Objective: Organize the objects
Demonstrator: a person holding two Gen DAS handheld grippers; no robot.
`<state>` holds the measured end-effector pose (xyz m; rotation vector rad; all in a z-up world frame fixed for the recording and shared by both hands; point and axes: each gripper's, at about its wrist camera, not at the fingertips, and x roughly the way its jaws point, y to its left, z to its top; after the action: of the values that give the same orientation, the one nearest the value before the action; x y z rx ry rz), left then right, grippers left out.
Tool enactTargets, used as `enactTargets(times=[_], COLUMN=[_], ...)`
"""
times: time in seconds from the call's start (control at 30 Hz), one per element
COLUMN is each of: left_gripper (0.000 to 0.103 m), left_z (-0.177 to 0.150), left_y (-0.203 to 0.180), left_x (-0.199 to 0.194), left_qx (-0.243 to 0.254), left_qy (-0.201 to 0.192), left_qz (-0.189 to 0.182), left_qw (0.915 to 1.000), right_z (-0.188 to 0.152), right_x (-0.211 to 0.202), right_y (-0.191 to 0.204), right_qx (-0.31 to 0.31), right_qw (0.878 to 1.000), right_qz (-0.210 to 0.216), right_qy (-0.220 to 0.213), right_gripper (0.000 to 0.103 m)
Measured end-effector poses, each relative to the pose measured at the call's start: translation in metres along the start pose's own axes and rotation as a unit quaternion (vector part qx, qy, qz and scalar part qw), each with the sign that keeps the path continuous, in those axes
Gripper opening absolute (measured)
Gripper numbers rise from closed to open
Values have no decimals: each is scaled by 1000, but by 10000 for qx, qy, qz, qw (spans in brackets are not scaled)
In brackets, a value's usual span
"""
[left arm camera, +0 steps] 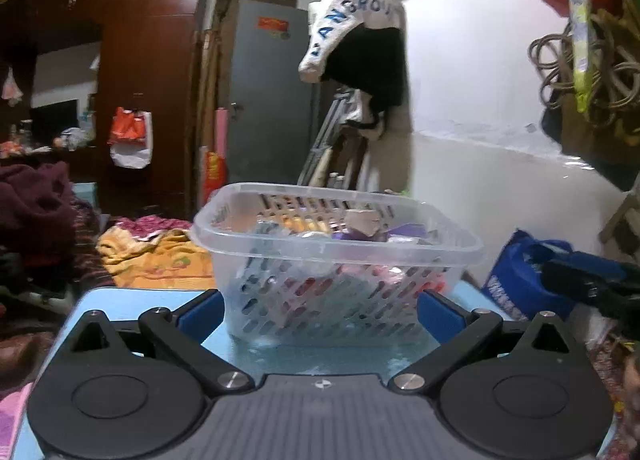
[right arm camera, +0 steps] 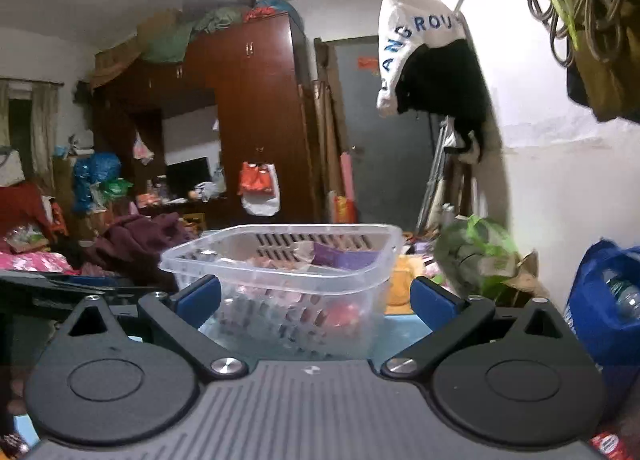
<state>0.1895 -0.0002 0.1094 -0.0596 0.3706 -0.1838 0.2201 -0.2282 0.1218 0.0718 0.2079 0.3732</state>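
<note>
A clear plastic basket (left arm camera: 336, 248) with slotted walls stands on a light blue table (left arm camera: 120, 300). It holds several small packets, pink, purple and orange. My left gripper (left arm camera: 320, 310) is open, low over the table just in front of the basket, holding nothing. In the right wrist view the same basket (right arm camera: 280, 260) is straight ahead. My right gripper (right arm camera: 316, 296) is open and empty, its blue pads either side of the basket's near corner. The right gripper also shows in the left wrist view (left arm camera: 592, 280) at the right of the basket.
A blue bag (right arm camera: 608, 300) with a bottle sits right of the table. A green plastic bag (right arm camera: 476, 252) lies behind the basket. Yellow cloth (left arm camera: 152, 256) and dark red bedding (left arm camera: 36, 212) lie left. A white and black garment (left arm camera: 360, 40) hangs on the wall.
</note>
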Motion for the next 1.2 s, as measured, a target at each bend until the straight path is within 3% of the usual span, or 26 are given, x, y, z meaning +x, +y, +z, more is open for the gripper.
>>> enactTargets(times=[0.17, 0.5, 1.2], left_gripper=[103, 103, 103], left_z=[0, -1, -5], left_y=[1, -2, -6], left_x=[-6, -12, -12], left_qx=[-114, 173, 172], left_qy=[24, -38, -9], left_qz=[-41, 353, 426], left_qw=[9999, 9992, 9989], right_z=[-3, -5, -9], right_x=[3, 6, 4], right_y=[5, 7, -3], right_qx=[-117, -265, -282], right_qw=[9996, 9987, 9979], right_qz=[-195, -238, -292], right_qy=[170, 359, 496], right_gripper=[103, 103, 103])
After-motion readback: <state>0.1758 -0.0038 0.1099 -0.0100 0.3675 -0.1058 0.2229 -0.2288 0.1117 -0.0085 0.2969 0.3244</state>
